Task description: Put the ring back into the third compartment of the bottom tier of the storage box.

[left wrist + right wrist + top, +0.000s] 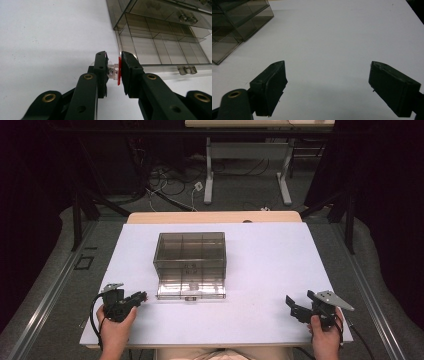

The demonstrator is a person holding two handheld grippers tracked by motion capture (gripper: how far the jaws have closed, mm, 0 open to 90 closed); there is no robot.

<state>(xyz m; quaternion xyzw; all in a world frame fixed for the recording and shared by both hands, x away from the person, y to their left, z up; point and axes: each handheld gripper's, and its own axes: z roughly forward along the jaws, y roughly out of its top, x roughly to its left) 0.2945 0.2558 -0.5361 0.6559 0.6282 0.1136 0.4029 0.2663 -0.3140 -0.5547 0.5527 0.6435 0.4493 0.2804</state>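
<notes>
1. A smoky-grey transparent plastic compartment box (190, 254) sat at centre frame in the high view, on the white rectangular table top (270, 270).
2. The box had thin see-through walls and inner dividers forming a grid of cells; the exact cell count was hard to tell.
3. Its clear hinged lid (191, 290) lay open and flat on the table on the near side of the box, touching its lower edge.
4. Small latch tabs showed on the lid edge in the left gripper view, right side of frame (187, 70).
5. The left gripper (141, 296) was at lower left of the high view, held in a hand (116, 327), tips pointing right toward the lid's left corner, near it but apart.
6. In the left gripper view its jaws were nearly closed, pinching a small clear plastic piece with a red part (115, 71).
7. What that piece was could not be told.
8. The right gripper (291, 304) was at lower right of the high view, held in the other hand (325, 340), well apart from the box.
9. In the right gripper view its jaws stood wide apart and empty above bare table.
10. The box corner showed at upper left of that view (239, 20).
</notes>
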